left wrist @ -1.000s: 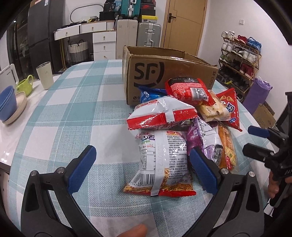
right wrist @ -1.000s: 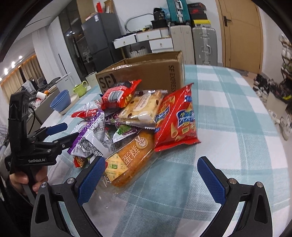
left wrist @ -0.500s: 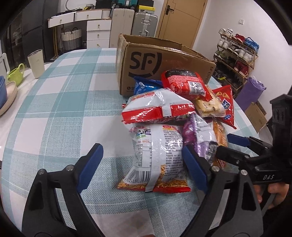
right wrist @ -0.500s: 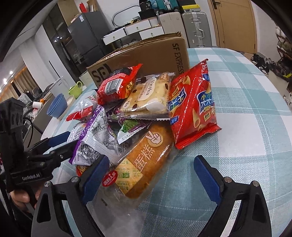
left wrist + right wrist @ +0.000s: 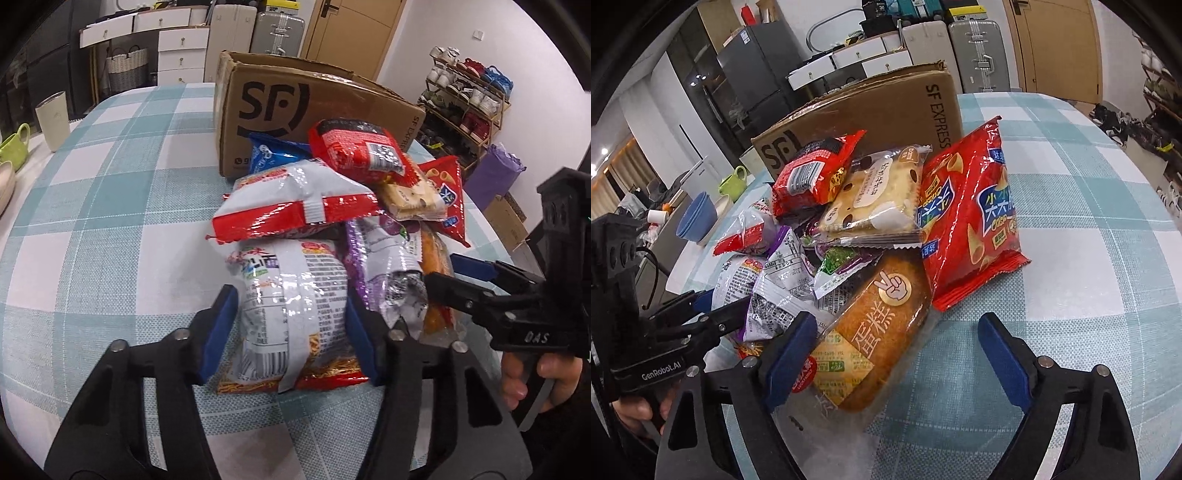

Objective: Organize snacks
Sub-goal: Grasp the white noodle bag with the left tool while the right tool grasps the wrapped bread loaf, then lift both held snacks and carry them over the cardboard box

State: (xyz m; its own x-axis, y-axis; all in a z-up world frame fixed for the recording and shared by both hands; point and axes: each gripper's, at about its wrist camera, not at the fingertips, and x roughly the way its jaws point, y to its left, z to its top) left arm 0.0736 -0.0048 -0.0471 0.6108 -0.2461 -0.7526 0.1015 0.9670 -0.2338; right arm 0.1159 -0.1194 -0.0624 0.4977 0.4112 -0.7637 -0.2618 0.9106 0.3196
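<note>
- Left gripper [image 5: 291, 332]: jaws closing around the noodle-snack packet [image 5: 291, 314] at the near edge of the pile; both blue pads sit against the packet's sides and the wrapper looks pinched in between them. The packet rests on the desk [image 5: 110, 221], not lifted.
- Right gripper [image 5: 897, 354]: jaws wide and closing slowly; the cake packet [image 5: 871, 336] lies between them. The left-hand pad is at or on the wrapper's edge, the other pad stands well apart from it over bare cloth. No grip on it.
- Snack pile: heaped on the checked desk just in front of the cardboard box [image 5: 314, 110]. It holds a red-and-white bag [image 5: 295, 206], a blue bag [image 5: 273, 155], a red packet [image 5: 358, 151] on top, a biscuit pack [image 5: 875, 195], a red crisp bag [image 5: 975, 218] and a purple bag [image 5: 384, 258].
- Cardboard box: open-topped, behind the pile and touching it or nearly so; its inside is hidden in both views.
- Progress, as judged: early. Every snack in view is in the heap; none appears sorted or boxed.
- Remaining, as judged: lift the two near packets clear, place them, then work through the rest of the heap.
- Off to the side: green mug [image 5: 14, 147], tumbler [image 5: 53, 120], blue bowls [image 5: 698, 218].
</note>
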